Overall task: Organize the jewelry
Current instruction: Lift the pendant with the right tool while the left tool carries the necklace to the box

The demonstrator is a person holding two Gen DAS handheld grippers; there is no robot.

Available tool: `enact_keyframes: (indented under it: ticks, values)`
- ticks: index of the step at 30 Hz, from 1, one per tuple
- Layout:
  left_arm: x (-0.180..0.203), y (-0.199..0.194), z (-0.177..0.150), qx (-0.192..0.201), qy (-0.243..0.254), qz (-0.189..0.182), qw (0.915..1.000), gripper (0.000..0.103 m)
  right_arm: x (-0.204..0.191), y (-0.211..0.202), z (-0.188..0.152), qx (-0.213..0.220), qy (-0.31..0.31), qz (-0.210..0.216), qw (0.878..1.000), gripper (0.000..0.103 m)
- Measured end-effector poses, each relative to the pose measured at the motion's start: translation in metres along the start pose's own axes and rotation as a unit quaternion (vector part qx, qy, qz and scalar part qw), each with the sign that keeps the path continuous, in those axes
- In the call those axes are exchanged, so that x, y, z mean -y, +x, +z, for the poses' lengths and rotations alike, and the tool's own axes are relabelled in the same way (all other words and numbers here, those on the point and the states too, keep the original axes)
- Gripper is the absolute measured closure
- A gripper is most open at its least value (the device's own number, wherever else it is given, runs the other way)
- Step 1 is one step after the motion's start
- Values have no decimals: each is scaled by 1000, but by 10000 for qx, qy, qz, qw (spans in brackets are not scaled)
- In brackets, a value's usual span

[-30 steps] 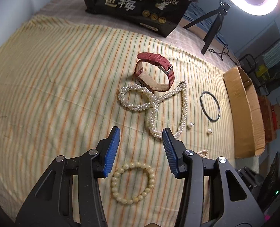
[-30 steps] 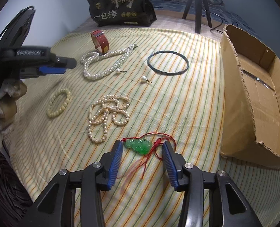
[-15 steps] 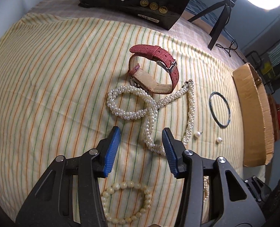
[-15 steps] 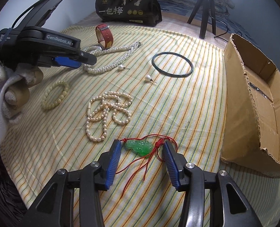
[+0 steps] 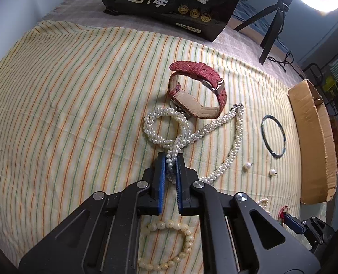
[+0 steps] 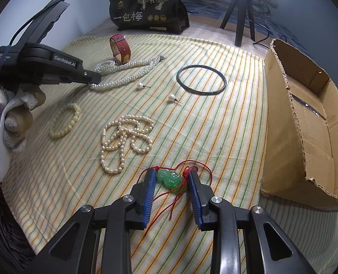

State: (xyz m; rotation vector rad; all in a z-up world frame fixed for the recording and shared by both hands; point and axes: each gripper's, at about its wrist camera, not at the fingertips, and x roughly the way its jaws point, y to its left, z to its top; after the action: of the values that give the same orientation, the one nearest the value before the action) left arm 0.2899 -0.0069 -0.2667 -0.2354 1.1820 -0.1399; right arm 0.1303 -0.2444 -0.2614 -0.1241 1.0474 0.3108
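My left gripper (image 5: 170,159) is shut on the near loop of the thick white pearl necklace (image 5: 200,132), which lies on the striped cloth and touches the red watch (image 5: 198,89). It also shows in the right wrist view (image 6: 93,81), pinching that necklace (image 6: 127,73). My right gripper (image 6: 171,178) is open, with a finger on either side of the green jade pendant (image 6: 170,178) on its red cord (image 6: 198,166). A cream bead bracelet (image 5: 169,246) lies under my left gripper.
An open cardboard box (image 6: 305,123) stands at the right. A dark bangle (image 6: 200,80), two pearl earrings (image 6: 142,86) (image 6: 174,97) and a tangled cream pearl strand (image 6: 125,137) lie on the cloth. A black bag (image 6: 146,11) and a tripod (image 6: 242,18) stand behind.
My left gripper moved forward over the bracelet and shut on the pearl necklace's near loop. My right gripper edged closer around the jade pendant and narrowed slightly.
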Motion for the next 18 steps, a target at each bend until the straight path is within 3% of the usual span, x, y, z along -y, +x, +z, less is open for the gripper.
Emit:
enact_keyframes:
  ticks: [7, 18]
  values:
    - [5, -28, 0, 250, -48, -325, 9991, 97, -3, -14, 2, 144, -22, -30, 9999, 74]
    - [14, -82, -1, 803, 113, -486, 9955, 97, -3, -51, 10, 594, 45, -104, 9982, 74]
